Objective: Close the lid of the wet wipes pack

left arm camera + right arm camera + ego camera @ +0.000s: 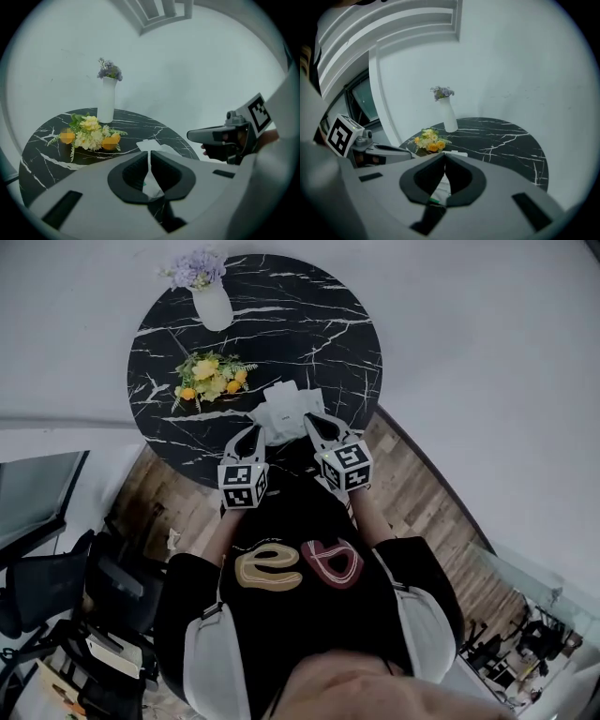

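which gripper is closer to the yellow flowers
Left. The left gripper is at the pack's near-left corner, on the side towards the flowers. The right gripper is at the pack's right side, farther from them.

Round table and contents, seen from the head view

Table (pixel 309 324) with a vase (pixel 212 304) at 11 o'clock near the far rim; a bouquet (pixel 211 378) lies on the top at 9 o'clock, in front of the vase and apart from it. The wet wipes pack (pixel 289 409) lies at 5 o'clock by the near rim. The left gripper (pixel 255 435) is at the pack's near left corner and the right gripper (pixel 314 424) at its near right corner. Office chairs (pixel 56 587) stand on the floor at 7 o'clock, off the table.
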`<move>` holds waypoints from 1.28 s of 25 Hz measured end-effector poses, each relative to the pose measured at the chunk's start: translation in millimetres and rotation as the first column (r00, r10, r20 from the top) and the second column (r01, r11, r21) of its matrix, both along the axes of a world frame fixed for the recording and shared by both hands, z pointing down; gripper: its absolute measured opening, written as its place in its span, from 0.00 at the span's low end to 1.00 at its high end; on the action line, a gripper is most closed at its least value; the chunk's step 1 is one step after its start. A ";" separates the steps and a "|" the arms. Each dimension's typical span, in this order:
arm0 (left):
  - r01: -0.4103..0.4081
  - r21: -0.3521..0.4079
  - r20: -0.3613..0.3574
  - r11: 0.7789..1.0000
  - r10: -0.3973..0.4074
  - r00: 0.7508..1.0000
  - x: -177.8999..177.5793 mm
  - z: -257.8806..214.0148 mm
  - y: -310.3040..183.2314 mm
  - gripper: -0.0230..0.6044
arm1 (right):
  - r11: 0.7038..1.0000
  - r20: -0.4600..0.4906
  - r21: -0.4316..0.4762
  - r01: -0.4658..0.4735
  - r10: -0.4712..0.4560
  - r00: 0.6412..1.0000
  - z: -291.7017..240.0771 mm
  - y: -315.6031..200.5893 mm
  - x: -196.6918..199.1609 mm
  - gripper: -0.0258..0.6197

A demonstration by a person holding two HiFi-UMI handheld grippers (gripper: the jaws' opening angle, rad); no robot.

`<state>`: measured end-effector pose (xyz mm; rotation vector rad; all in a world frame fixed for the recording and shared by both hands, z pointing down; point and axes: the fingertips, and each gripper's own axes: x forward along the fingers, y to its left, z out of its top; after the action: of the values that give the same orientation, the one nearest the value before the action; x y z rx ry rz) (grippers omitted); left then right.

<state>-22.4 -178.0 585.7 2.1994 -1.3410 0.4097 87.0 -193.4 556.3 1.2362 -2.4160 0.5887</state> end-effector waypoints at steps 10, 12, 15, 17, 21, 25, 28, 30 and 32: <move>0.080 -0.051 0.009 0.996 -0.079 0.997 6.5 15.9 -12.4 0.09 | 0.974 0.018 -0.087 0.211 -0.211 0.977 9.8 -39.8 -4.2 0.06; 0.093 -0.061 0.019 0.994 -0.092 0.996 5.9 18.7 -14.3 0.09 | 0.965 -0.003 -0.097 0.245 -0.246 0.969 13.3 -47.8 -3.9 0.06; 0.112 -0.080 0.033 0.990 -0.109 0.993 3.2 22.5 -14.9 0.09 | 0.958 -0.018 -0.107 0.265 -0.268 0.963 18.0 -62.3 -1.2 0.06; 0.125 -0.095 0.037 0.988 -0.122 0.992 2.0 26.0 -15.9 0.09 | 0.957 -0.004 -0.130 0.260 -0.262 0.965 21.5 -73.8 1.9 0.06; 0.149 -0.124 0.037 0.981 -0.145 0.989 2.4 32.2 -18.1 0.09 | 0.948 0.022 -0.187 0.257 -0.258 0.966 31.6 -95.2 5.5 0.06; 0.156 -0.155 0.046 0.976 -0.151 0.988 6.5 38.8 -17.2 0.09 | 0.922 0.063 -0.251 0.295 -0.289 0.955 44.3 -105.4 3.7 0.06; 0.172 -0.168 0.048 0.971 -0.166 0.985 8.1 43.2 -19.4 0.09 | 0.906 0.093 -0.291 0.308 -0.293 0.951 52.6 -114.9 1.3 0.06; 0.182 -0.173 0.053 0.968 -0.176 0.983 8.9 46.0 -20.9 0.09 | 0.893 0.112 -0.317 0.320 -0.300 0.947 58.6 -120.4 -1.3 0.06; 0.194 -0.179 0.058 0.965 -0.186 0.981 8.8 49.2 -21.8 0.09 | 0.873 0.133 -0.346 0.343 -0.317 0.939 65.6 -123.0 -4.4 0.06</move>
<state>-13.5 -199.8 634.9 1.9028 -1.4594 0.4873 82.5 -316.4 621.9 0.6394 -2.3548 0.9338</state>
